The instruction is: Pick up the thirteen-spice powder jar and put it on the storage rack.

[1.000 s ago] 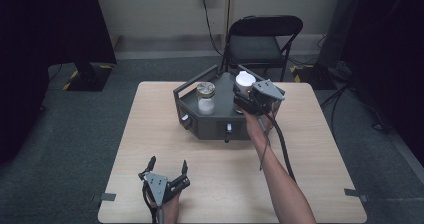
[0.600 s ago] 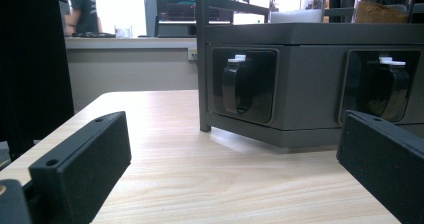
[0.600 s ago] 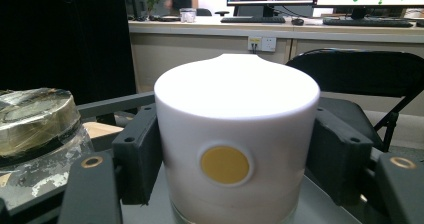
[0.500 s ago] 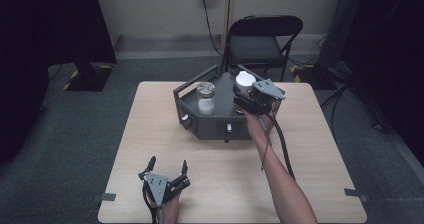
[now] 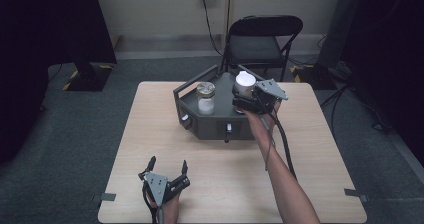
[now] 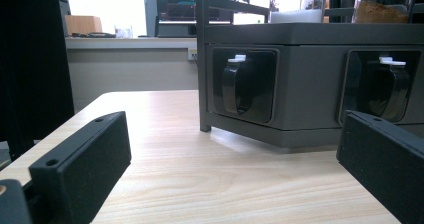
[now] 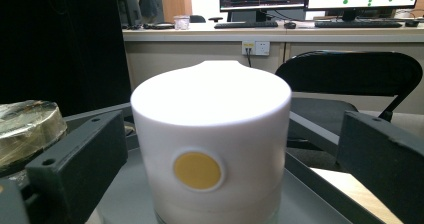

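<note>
A dark grey rack (image 5: pixel 210 126) stands at the middle of the table. On its top tray are a glass jar with a gold lid (image 5: pixel 205 98) and a white-capped jar (image 5: pixel 244 81). My right gripper (image 5: pixel 242 99) reaches in from the right at the white jar. In the right gripper view the white jar (image 7: pixel 212 149), marked with a yellow dot, stands between the jaws with a gap on each side. The jaws have just been opening and the right gripper (image 7: pixel 232 134) is open. My left gripper (image 5: pixel 168 162) rests open near the table's front edge, facing the rack (image 6: pixel 310 84) with nothing between its fingers.
The rack's front wall has recessed black handles (image 6: pixel 237 86). A black folding chair (image 5: pixel 262 39) stands behind the table. A cable (image 5: pixel 282 144) trails from the right gripper along the forearm. The wooden tabletop (image 5: pixel 150 129) is bare to the left of the rack and in front of it.
</note>
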The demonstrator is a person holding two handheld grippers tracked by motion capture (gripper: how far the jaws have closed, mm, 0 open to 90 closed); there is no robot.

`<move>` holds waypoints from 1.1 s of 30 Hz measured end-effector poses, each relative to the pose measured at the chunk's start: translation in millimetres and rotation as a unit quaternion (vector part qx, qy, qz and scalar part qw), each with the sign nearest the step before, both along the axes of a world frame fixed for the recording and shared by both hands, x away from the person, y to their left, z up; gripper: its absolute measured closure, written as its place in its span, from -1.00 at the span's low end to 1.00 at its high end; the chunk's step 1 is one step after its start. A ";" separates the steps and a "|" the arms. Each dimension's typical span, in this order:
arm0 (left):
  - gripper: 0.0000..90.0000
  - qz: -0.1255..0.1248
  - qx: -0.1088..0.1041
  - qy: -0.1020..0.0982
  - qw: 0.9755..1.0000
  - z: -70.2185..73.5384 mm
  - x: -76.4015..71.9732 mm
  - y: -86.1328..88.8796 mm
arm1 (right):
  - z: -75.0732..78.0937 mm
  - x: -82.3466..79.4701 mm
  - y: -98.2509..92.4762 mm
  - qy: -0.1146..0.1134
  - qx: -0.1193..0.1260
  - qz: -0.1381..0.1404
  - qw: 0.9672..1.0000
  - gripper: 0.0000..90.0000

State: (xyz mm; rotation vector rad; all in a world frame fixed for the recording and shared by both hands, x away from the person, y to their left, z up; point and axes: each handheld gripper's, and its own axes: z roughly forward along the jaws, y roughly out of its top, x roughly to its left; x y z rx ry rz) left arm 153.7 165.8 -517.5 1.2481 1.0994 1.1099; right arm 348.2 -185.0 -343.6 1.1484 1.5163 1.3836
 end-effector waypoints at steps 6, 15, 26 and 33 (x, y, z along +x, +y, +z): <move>-0.99 0.000 0.000 0.000 1.000 0.0 0.0 0.0 | -2.6 -2.2 -1.7 0.001 -0.005 0.003 1.000 -1.00; -0.99 0.000 0.000 0.000 1.000 0.0 0.0 0.0 | -4.1 -10.3 -5.1 -0.002 0.002 0.002 1.000 -1.00; -0.99 0.001 0.000 0.000 1.000 0.0 0.0 -0.5 | -14.3 -27.5 -8.1 -0.017 0.014 0.003 1.000 -1.00; -0.99 0.001 0.000 0.000 1.000 0.0 -0.1 -0.4 | -12.5 -38.0 -7.6 -0.018 -0.002 -0.002 1.000 -1.00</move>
